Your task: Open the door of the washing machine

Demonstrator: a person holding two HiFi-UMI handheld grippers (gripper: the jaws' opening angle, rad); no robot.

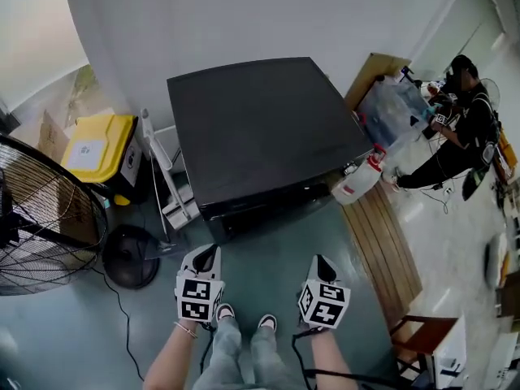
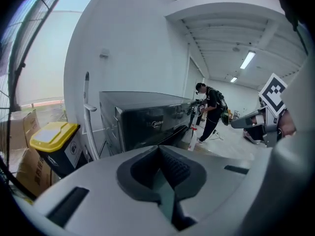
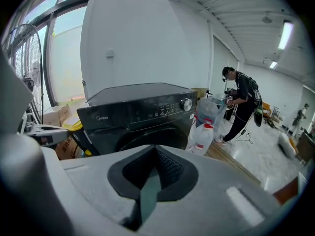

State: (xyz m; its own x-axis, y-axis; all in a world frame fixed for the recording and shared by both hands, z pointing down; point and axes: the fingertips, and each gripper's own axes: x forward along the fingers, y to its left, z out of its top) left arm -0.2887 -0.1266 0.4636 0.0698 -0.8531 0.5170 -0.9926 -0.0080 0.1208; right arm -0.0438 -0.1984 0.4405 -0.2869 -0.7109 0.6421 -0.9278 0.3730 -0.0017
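While left claw (image 1: 206, 256), right claw (image 1: 322, 262) hover closed, washing machine (image 1: 260, 128) stands ahead, untouched.

washing machine (image 1: 260, 128) centre | bin (image 1: 97, 145), fan (image 1: 41, 218) left | jug (image 1: 357, 184) right

The floor (image 1: 272, 250) bears the washing machine (image 1: 260, 128), a yellow-lidded bin (image 1: 97, 145) and a jug (image 1: 357, 184).

Left gripper (image 2: 160, 150) with jaws pressed together and nothing between them, black washing machine (image 2: 142, 119) ahead against a white wall (image 2: 133, 48), yellow-lidded bin (image 2: 51, 140) to its left, person (image 2: 211, 108) standing beyond at right, right gripper (image 2: 236, 124) at right edge
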